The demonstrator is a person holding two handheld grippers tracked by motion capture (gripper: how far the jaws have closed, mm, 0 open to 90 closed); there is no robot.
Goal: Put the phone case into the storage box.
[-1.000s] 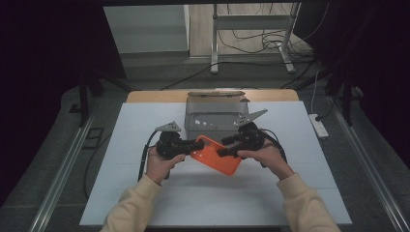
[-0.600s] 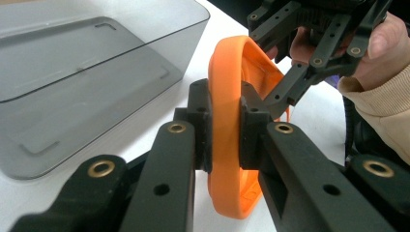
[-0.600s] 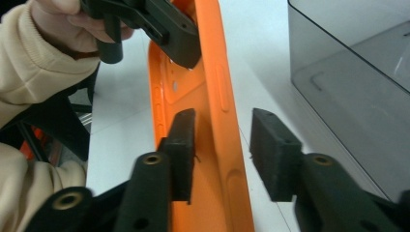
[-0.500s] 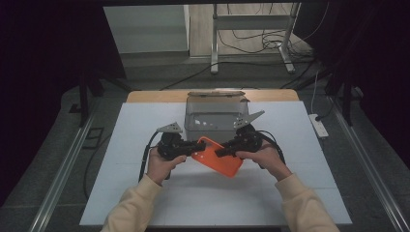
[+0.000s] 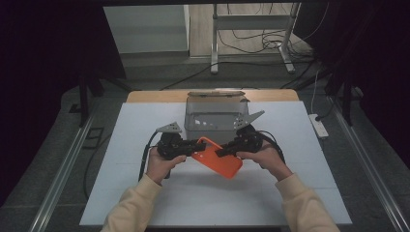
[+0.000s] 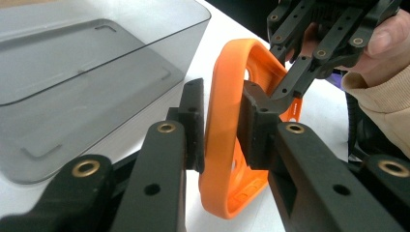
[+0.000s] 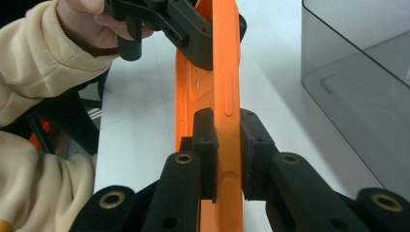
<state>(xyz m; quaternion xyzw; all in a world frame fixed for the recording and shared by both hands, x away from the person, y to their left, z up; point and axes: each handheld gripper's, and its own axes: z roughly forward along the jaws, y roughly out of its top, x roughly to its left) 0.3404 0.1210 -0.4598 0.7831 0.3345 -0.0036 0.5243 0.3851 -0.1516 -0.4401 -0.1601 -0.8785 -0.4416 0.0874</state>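
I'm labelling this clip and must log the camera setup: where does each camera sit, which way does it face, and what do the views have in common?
High view: above the person's side of the table, facing forward and down on the white table; both forearms, left gripper and right gripper.
Left gripper view: rides the left gripper, looking along its jaws at the orange phone case; the other hand beyond.
Right gripper view: rides the right gripper, jaws around the case edge.
Shared: the case and the grey bin.

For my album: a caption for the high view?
Two hand-held grippers, left and right, grip an orange phone case.
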